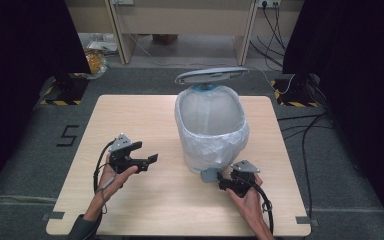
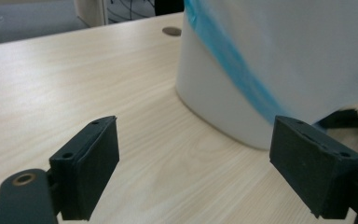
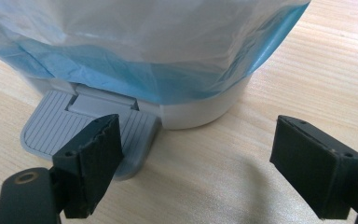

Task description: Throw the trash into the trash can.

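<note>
Near the middle of the bench [image 1: 145, 200] stands a white pedal bin [image 1: 211, 125], lid [image 1: 211, 76] raised, its liner bag [image 3: 135, 42] folded out over the rim. At its near foot sits the grey pedal [image 3: 60, 123] — one pad of the right tool [image 1: 228, 181] rests on it, jaws spread wide and gripping nothing. Well to the left, the left tool [image 1: 147, 152] hangs just above the wood, pointing toward the bin — its jaws wide apart and empty.
</note>
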